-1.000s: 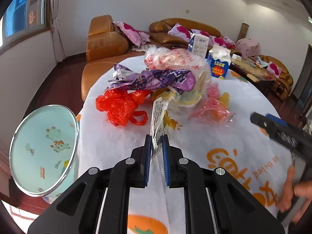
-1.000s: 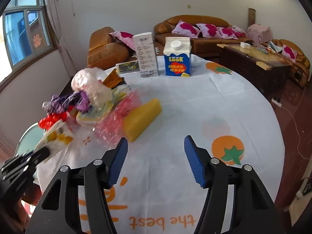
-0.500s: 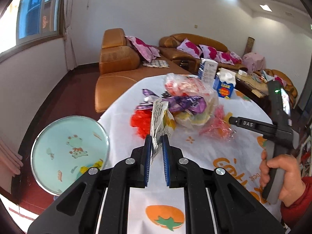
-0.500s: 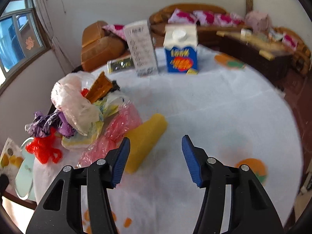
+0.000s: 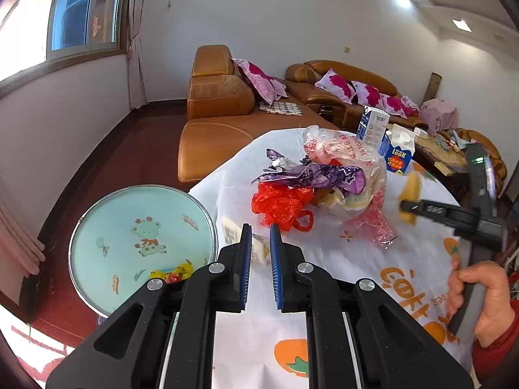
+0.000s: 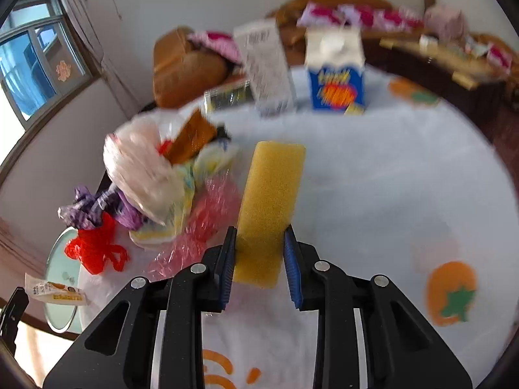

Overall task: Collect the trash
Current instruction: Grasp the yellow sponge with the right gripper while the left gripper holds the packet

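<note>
My left gripper [image 5: 259,249] is shut on a white printed wrapper [image 5: 232,235], which leans left near the table's edge beside the round teal bin [image 5: 129,227]. The same wrapper [image 6: 55,291] shows at the lower left of the right wrist view. The jaws of my right gripper [image 6: 259,259] are closing on a yellow sponge [image 6: 269,201], and both pads sit against its sides. From the left wrist view the sponge [image 5: 410,191] sticks up out of the right gripper [image 5: 408,209], held by a person's hand [image 5: 480,298].
A trash pile lies mid-table: a red bag [image 5: 282,204], a purple wrapper [image 5: 318,173], a clear bag [image 5: 340,149] and pink cellophane [image 5: 369,223]. A blue milk carton [image 6: 335,77] and a white carton [image 6: 266,68] stand behind. Sofas line the far wall.
The right gripper came in over the yellow sponge and closed its jaws on it. My left gripper drew back toward the bin with the wrapper, which tipped over to the left.
</note>
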`<state>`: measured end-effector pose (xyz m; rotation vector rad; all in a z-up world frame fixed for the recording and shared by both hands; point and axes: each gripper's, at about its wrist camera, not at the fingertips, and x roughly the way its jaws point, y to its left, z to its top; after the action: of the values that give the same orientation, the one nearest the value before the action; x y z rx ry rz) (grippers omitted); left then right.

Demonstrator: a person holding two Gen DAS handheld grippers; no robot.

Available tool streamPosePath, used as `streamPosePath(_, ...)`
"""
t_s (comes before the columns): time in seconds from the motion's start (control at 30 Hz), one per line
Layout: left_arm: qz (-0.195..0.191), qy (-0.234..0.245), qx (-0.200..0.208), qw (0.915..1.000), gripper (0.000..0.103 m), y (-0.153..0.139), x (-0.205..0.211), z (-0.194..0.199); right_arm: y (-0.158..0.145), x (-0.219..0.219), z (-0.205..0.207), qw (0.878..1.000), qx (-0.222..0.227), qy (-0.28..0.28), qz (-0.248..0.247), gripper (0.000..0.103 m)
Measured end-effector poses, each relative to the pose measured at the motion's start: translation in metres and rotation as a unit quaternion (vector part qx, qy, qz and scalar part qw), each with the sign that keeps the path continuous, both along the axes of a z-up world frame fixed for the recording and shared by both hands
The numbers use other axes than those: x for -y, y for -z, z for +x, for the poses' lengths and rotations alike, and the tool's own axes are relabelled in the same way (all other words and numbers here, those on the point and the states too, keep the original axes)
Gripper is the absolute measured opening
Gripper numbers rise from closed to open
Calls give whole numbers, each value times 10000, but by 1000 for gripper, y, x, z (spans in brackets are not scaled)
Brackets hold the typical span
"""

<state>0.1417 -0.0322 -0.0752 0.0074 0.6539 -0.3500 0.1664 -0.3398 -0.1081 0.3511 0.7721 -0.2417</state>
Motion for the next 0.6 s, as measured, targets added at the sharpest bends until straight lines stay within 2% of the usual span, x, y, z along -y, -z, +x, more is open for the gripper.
streamPosePath(0.17, -31, 57, -114, 9999, 12, 11, 5, 8, -22, 2, -25, 9977, 302, 200, -579, 29)
streamPosePath(0.5, 35, 471, 38, 9989, 12, 24, 27, 25, -14, 16, -48, 9973, 219, 391, -589, 29)
streamPosePath(0.6, 127, 520, 78, 9985, 7, 23, 32, 24, -15, 15, -54, 9971, 251, 391, -609, 29)
